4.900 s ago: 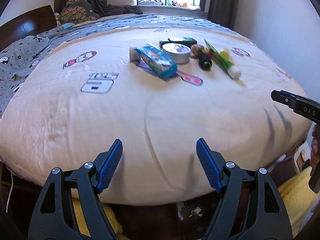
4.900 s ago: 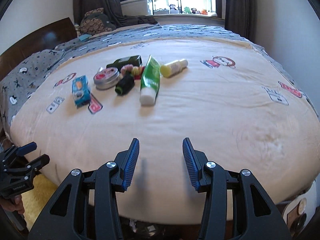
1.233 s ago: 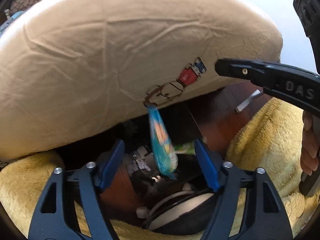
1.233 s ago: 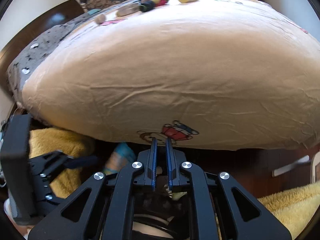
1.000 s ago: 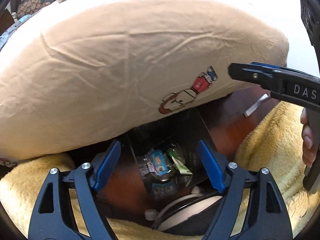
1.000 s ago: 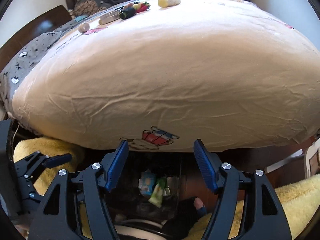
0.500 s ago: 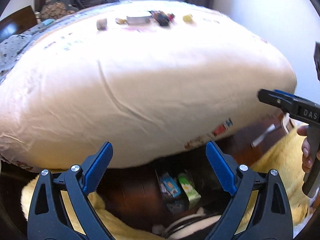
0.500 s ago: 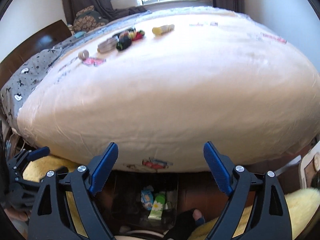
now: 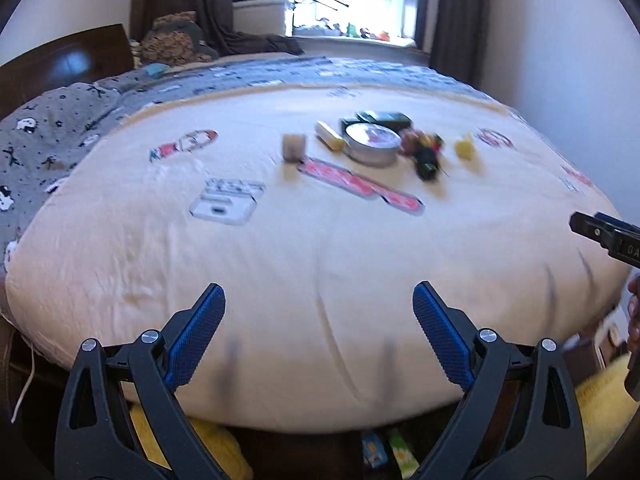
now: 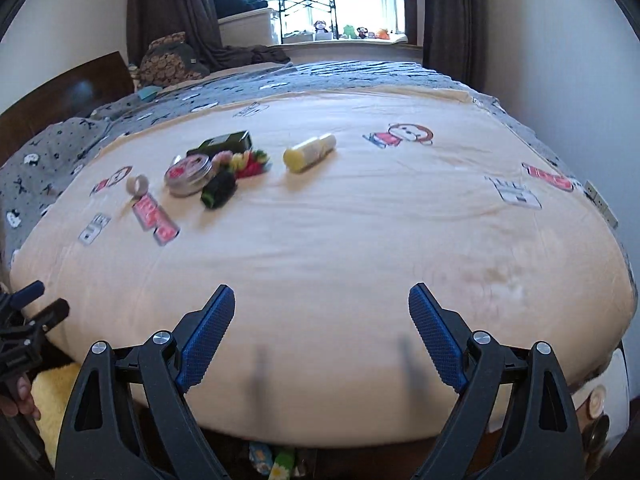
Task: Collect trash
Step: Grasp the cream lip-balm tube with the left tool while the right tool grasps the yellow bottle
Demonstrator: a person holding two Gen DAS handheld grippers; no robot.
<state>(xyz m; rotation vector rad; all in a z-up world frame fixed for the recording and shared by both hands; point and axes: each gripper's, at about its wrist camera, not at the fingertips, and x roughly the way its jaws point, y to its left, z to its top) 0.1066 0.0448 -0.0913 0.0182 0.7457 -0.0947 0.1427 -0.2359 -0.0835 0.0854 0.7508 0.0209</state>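
Left wrist view: the left gripper (image 9: 318, 336) stands with its jaws wide apart and nothing between them, above the near edge of the cream bed cover (image 9: 280, 264). The remaining items lie in a cluster at 12 to 1 o'clock, well apart from the fingers: a small tape roll (image 9: 294, 147), a yellow bar (image 9: 329, 135), a round tin (image 9: 373, 144), a dark box (image 9: 378, 119) behind the tin, a black roll (image 9: 426, 160) and a yellow bottle (image 9: 465, 148). At 6 o'clock, below the bed edge, a blue packet (image 9: 374, 449) and a green packet (image 9: 402, 454) lie on the floor side. The right gripper (image 9: 604, 236) enters at 3 o'clock.

Right wrist view: the right gripper (image 10: 320, 336) also has its jaws spread wide and empty. The cluster sits at 10 to 11 o'clock: tin (image 10: 188, 175), box (image 10: 224, 142), black roll (image 10: 219, 190), coloured hair ties (image 10: 246, 162), bottle (image 10: 309, 152). No object stands between the fingers and the cluster. The left gripper (image 10: 24, 320) shows at 9 o'clock. A dark headboard (image 10: 60, 92) lies at 10 o'clock.
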